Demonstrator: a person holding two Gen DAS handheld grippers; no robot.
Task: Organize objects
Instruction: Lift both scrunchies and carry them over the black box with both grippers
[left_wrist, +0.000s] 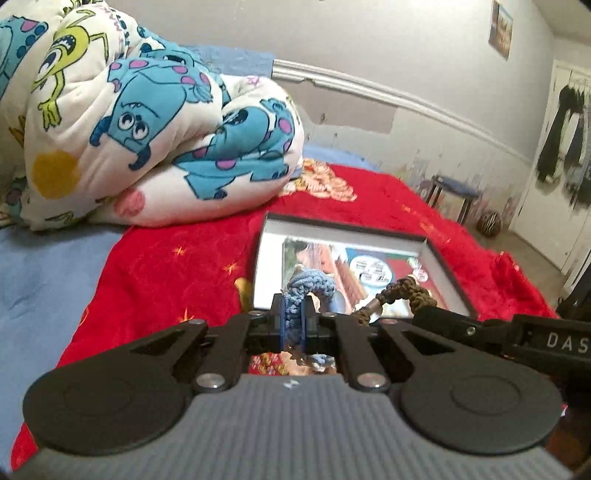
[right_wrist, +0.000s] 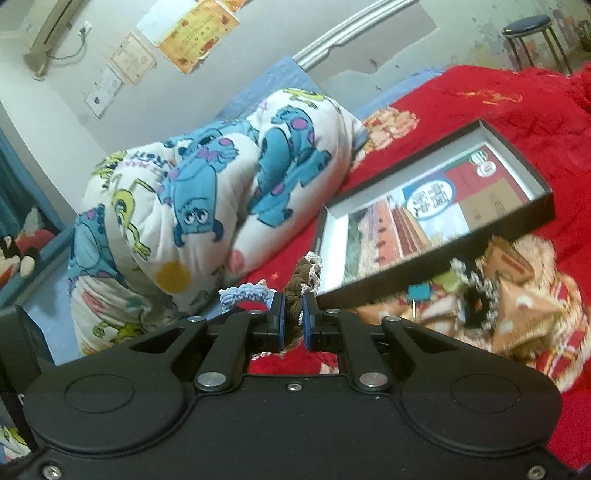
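Both grippers are loaded: the left gripper has its jaws clamped on a blue crocheted scrunchie, and the right gripper is pinched tight on a brown scrunchie with pale lace trim. Each band sticks up from between the pads, held above the red blanket on the bed.

Straight ahead lies the likely target, a shallow black box with white inner walls and a printed booklet flat on its floor. In the left view the two scrunchies hang just at the box's near edge, side by side, with the right gripper's arm reaching in from the right.

My read is that the step in hand is dropping these into the box. To do it well, carry each band fully past the near wall before letting go, lower it close to the booklet, then part the jaws cleanly so the yarn does not snag on a pad. Release one at a time and keep them apart, so they end up neat rather than heaped.

Count check: two scrunchies in hand, one blue and one brown. One box, one booklet. Beside the box on the blanket sits a dark lace-trimmed piece, possibly a third scrunchie, though it is blurred. One cartoon-print duvet is bundled behind, one stool by the wall.
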